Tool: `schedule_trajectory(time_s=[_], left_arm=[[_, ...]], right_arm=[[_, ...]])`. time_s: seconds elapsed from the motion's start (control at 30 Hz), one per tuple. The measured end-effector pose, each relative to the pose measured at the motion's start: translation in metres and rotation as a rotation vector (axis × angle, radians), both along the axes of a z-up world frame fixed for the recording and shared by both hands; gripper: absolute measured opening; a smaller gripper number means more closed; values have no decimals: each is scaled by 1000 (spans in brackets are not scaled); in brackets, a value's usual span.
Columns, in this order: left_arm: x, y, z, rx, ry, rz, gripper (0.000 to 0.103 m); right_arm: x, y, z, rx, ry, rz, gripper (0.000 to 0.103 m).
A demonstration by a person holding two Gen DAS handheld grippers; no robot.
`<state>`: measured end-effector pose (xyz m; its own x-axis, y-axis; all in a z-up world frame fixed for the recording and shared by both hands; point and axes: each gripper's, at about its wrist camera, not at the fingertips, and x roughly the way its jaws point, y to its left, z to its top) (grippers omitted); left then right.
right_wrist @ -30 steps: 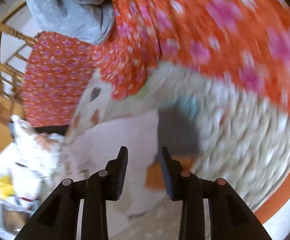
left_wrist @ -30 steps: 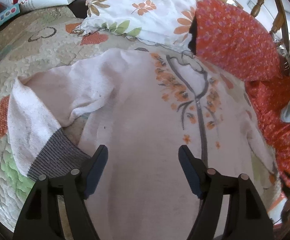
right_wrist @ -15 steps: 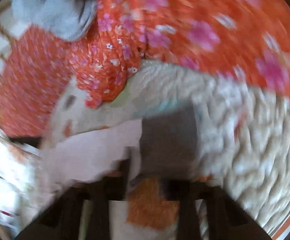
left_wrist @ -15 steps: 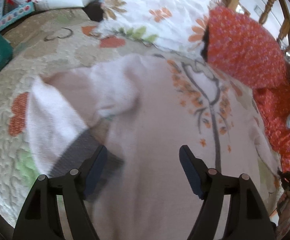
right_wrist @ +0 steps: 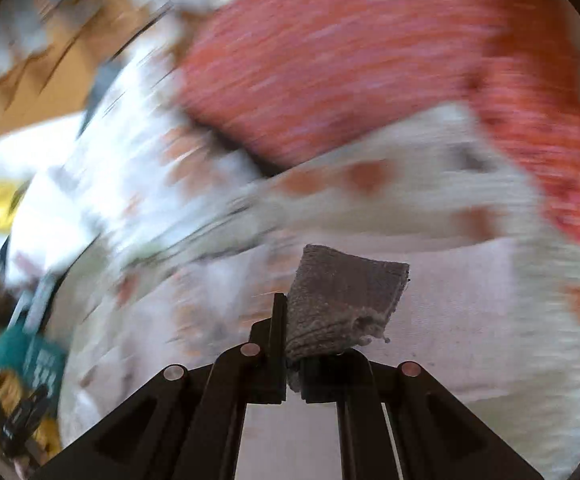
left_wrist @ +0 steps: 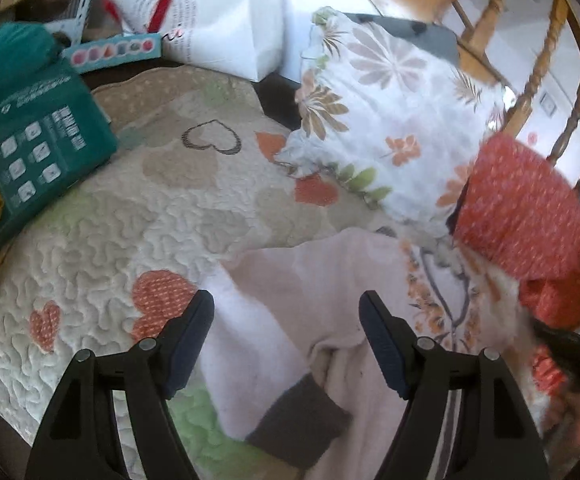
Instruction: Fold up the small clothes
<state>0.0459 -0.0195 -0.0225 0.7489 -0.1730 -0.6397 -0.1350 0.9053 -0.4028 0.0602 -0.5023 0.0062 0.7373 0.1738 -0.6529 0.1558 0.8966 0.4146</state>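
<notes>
A pale pink sweater [left_wrist: 329, 288] with an orange and grey tree print lies on the quilted bedspread [left_wrist: 130, 208]. One sleeve lies folded over the body, its grey cuff [left_wrist: 297, 416] near the bottom of the left wrist view. My left gripper [left_wrist: 286, 332] hovers open above that sleeve, nothing between its fingers. In the blurred right wrist view my right gripper [right_wrist: 291, 344] is shut on the sweater's other grey cuff [right_wrist: 341, 296], which sticks up from the jaws over the pink sweater body [right_wrist: 449, 304].
A floral pillow [left_wrist: 389, 120] and an orange patterned cushion [left_wrist: 517, 204] lie at the head of the bed, against a wooden headboard [left_wrist: 537, 64]. A green box [left_wrist: 38, 144] and a white paper bag [left_wrist: 218, 16] sit at the far left.
My right gripper closed on the grey cuff and swept it across over the sweater. My left gripper drew back to the left, so the folded sleeve and cuff now lie between and below its fingers.
</notes>
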Motion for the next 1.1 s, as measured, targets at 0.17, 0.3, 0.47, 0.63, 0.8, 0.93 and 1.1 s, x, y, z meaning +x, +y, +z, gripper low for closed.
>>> schedule_trajectory(time_s=[0.17, 0.3, 0.47, 0.63, 0.8, 0.93, 1.1], left_arm=[[-16, 34, -5, -90, 7, 55, 76], [-20, 48, -9, -113, 20, 78, 76], [-26, 63, -13, -189, 23, 94, 76], [-28, 66, -12, -220, 14, 100, 78], [-36, 80, -10, -188, 9, 174, 78], [-43, 101, -15, -209, 26, 249, 78], [-49, 114, -24, -249, 48, 283, 78]], right_arm=[[63, 134, -47, 21, 66, 246, 5], [82, 191, -83, -48, 140, 345, 5], [96, 220, -113, -115, 216, 380, 8], [110, 236, -109, 6, 234, 437, 24], [95, 266, -84, -41, 188, 525, 31], [50, 306, -72, -128, 167, 694, 35], [-5, 341, -85, -198, 173, 851, 53]])
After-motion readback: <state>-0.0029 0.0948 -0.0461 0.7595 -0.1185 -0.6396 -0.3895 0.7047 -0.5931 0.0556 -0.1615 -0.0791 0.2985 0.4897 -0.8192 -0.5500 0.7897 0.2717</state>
